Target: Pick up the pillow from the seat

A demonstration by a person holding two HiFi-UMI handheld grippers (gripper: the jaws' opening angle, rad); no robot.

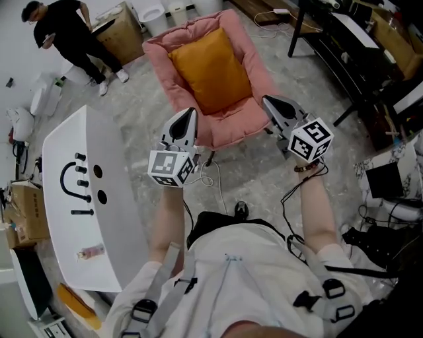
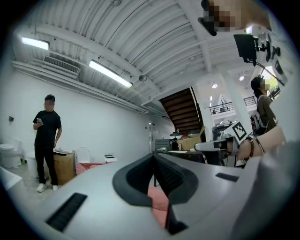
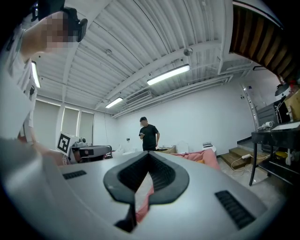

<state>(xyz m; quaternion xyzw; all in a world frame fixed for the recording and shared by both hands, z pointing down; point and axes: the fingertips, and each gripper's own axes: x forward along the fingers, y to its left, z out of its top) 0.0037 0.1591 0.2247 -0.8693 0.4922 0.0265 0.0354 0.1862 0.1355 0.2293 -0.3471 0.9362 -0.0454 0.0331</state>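
Observation:
An orange pillow [image 1: 213, 68] leans against the back of a pink padded chair [image 1: 165, 66] at the top middle of the head view. My left gripper [image 1: 188, 113] hovers at the chair's front left edge, its jaws shut and empty. My right gripper [image 1: 269, 101] is held beside the chair's front right edge, also shut with nothing in it. In the left gripper view the left gripper [image 2: 153, 157] points level, with pink chair fabric [image 2: 159, 196] below it. In the right gripper view the right gripper [image 3: 148, 156] is shut, and the pink chair [image 3: 202, 156] shows past it.
A white table [image 1: 73, 158] with dark small parts [image 1: 80, 183] stands at my left. A person in black [image 1: 69, 36] stands near a cardboard box [image 1: 122, 30] at the back left. A black desk [image 1: 344, 39] and cables [image 1: 271, 16] are at the right.

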